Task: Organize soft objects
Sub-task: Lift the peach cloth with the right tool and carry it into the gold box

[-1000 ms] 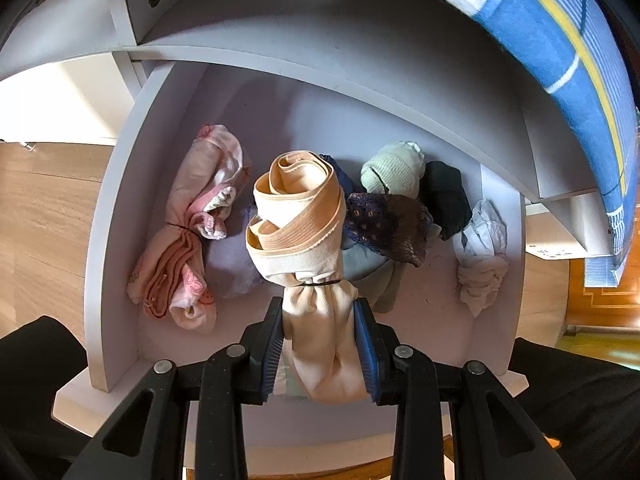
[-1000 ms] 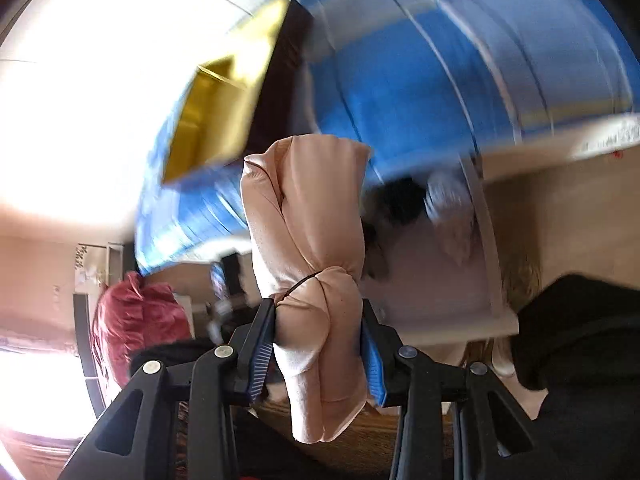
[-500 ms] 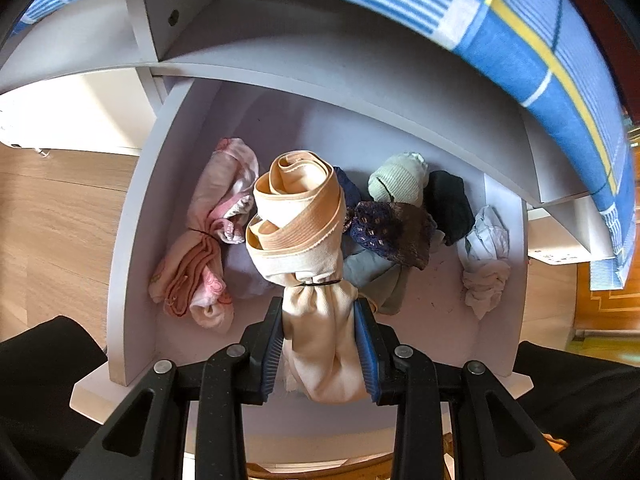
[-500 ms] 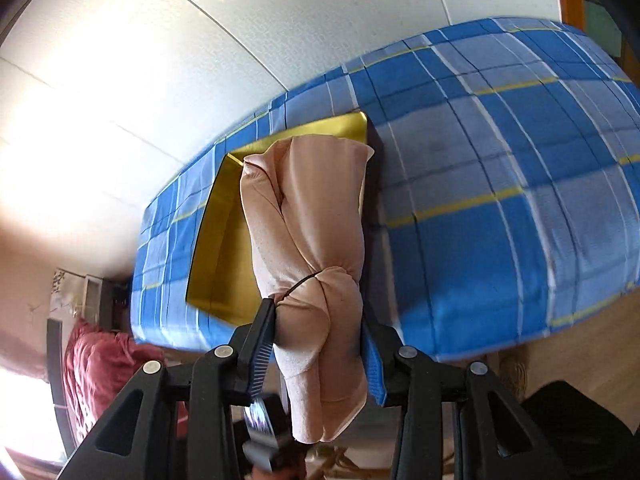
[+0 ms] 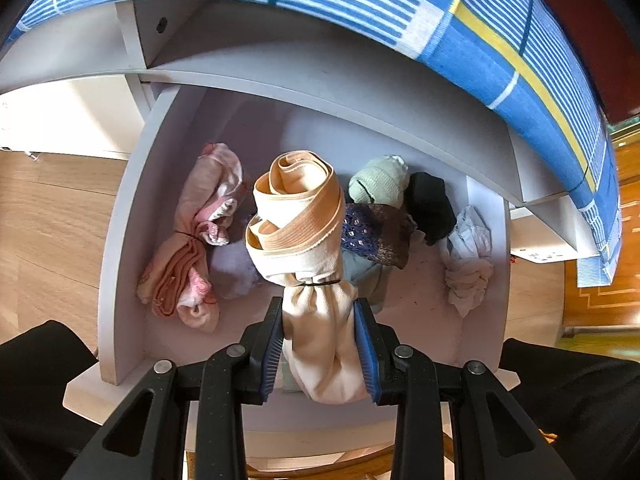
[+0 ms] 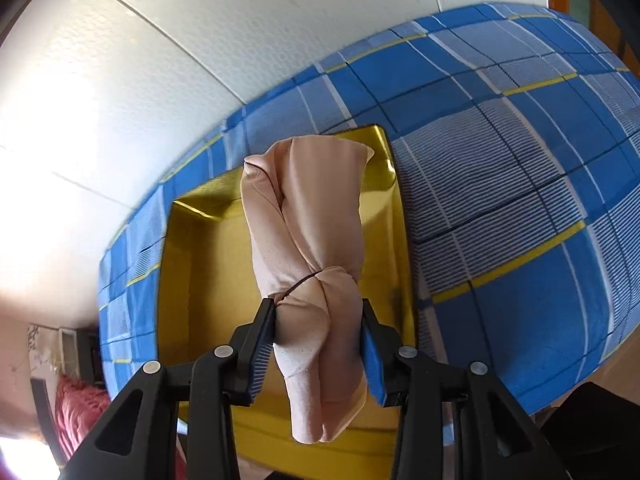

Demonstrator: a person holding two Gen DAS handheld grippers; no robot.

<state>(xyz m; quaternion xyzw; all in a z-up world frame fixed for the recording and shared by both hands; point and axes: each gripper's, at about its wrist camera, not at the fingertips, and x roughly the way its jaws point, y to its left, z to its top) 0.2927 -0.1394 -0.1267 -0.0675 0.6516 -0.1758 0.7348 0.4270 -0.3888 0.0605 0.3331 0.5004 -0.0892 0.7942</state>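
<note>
The right gripper (image 6: 318,354) pinches a peach fabric bundle (image 6: 308,248), tied at its waist with a thin dark band, and holds it above the gold tray (image 6: 196,276) that lies on the blue plaid bedcover (image 6: 520,208). The next step looks like setting the bundle into the tray: it is best lowered until its loose lower end rests on the tray floor, clear of the dark right-hand rim, before the jaws part, so the soft roll does not tip out onto the cover

The left gripper (image 5: 320,348) is clamped on a cream ribbed bundle (image 5: 300,216), also banded, over the open white drawer (image 5: 120,240) under the bed. Other soft rolls lie in there: a pink bundle (image 5: 188,248) at the left, a mint sock roll (image 5: 378,182), a black roll (image 5: 432,204), a dark patterned cloth (image 5: 376,234) and a white knotted cloth (image 5: 468,264) at the right. This hand should lift straight out, clear of the drawer's front edge, so its bundle does not drag the neighbours
</note>
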